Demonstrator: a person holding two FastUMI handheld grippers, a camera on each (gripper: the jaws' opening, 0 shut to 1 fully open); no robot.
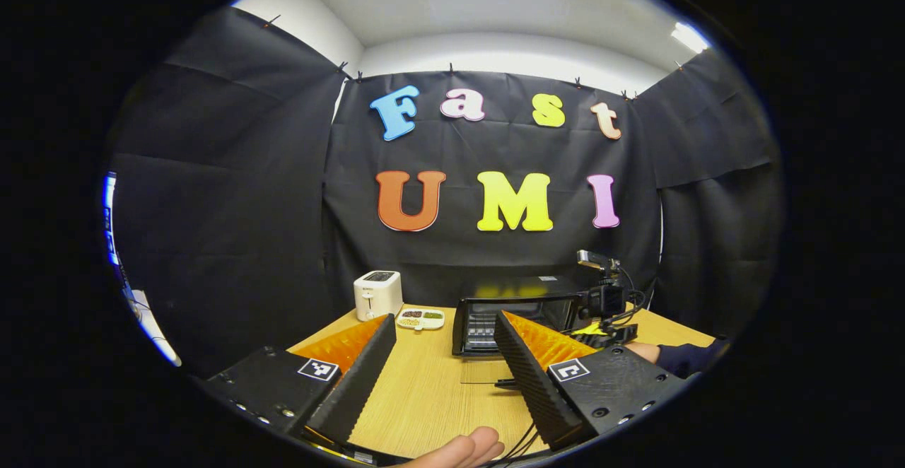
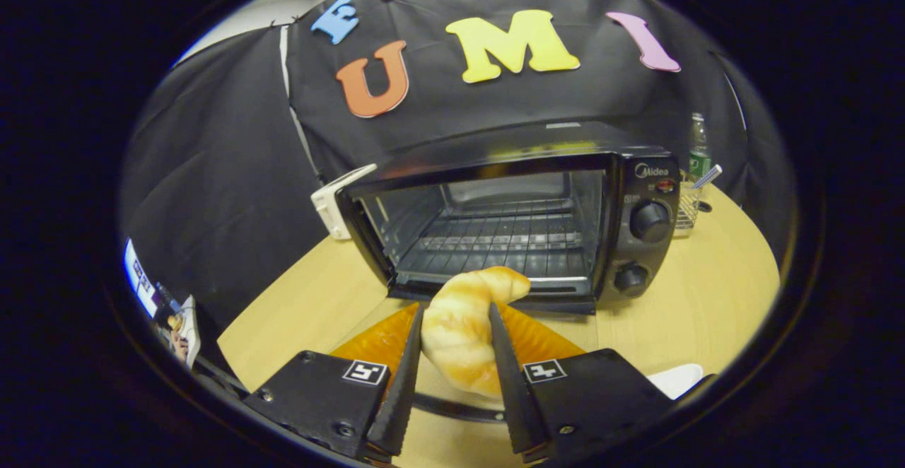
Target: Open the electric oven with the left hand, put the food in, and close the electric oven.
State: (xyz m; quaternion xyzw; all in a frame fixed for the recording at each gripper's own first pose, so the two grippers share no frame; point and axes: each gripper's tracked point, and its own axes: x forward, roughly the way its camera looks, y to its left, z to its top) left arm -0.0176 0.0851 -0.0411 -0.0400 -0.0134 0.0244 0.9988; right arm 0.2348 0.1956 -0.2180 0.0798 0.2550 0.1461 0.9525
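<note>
The black electric oven [image 2: 509, 164] stands with its door down and its wire rack [image 2: 495, 242] bare. In the right gripper view my right gripper [image 2: 457, 305] is shut on a golden croissant [image 2: 459, 334], held just in front of the oven's mouth and above the lowered door. From the left gripper view, the oven [image 1: 470, 323] sits beyond my left gripper [image 1: 444, 321], which is open and holds nothing, back from the lowered glass door [image 1: 484, 370]. The right gripper [image 1: 601, 309] hovers at the oven's right front, carried by a hand in a dark sleeve [image 1: 682, 356].
A white toaster [image 1: 377, 295] and a small dish [image 1: 421, 318] of food stand left of the oven. A bottle [image 2: 698, 146] and a wire basket [image 2: 684, 208] are at the oven's right. A white plate [image 2: 675, 379] lies near the table's front. A hand [image 1: 459, 448] shows below my left gripper.
</note>
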